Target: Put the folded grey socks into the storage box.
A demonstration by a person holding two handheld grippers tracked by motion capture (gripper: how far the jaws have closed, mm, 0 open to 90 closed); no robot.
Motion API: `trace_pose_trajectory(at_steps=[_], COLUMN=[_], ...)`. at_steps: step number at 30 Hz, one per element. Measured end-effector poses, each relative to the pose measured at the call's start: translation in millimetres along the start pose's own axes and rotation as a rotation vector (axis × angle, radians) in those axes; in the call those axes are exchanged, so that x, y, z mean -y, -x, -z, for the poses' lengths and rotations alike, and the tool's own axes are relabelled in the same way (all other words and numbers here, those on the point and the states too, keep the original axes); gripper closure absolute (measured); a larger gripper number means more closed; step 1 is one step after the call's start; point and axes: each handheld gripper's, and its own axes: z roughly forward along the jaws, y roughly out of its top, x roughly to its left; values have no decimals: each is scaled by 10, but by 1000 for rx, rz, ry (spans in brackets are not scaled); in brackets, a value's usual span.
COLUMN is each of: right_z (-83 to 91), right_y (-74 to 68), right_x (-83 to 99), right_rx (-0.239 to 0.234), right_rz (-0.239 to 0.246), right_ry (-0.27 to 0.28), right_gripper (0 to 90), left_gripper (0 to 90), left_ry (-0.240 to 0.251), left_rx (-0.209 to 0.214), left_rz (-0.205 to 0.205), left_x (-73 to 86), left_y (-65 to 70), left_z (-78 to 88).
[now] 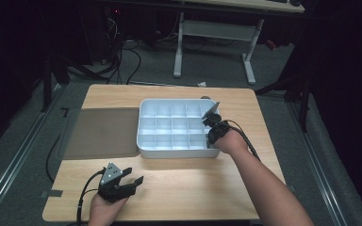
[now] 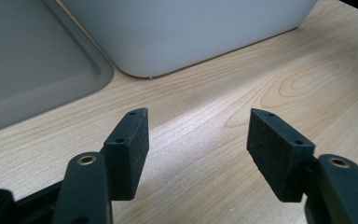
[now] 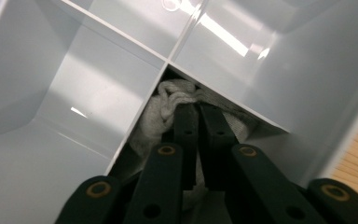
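There is one white tray (image 1: pixel 178 150) with sixteen compartments, four rows of four. One grey mat (image 1: pixel 101 133) lies beside it, one white cloth (image 3: pixel 165 109) is in a compartment, and two grippers are present.

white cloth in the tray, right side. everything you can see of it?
The cloth is white, with a coarse woven look, crumpled into folds. It sits stuffed down in one compartment at the right edge of the white divided tray, pressed against the divider walls. The right tool reaches down into that compartment with its jaws closed together on a bunch of the fabric. Much of the cloth is hidden behind the jaws.
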Motion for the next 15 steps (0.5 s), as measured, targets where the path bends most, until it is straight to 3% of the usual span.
trace_pose_trajectory(at_steps=[6,15], right_z=[182,409], right_y=[58,45], right_x=[67,219], right_rx=[-2,-33], right_rz=[-26,-19], right_ry=[58,173], right_gripper=[801,761], left_gripper=[393,390], left_ry=[-5,-20], left_rx=[2,5], left_rz=[-5,-6], left_x=[-2,-1], left_y=[12,2], left_z=[0,-13])
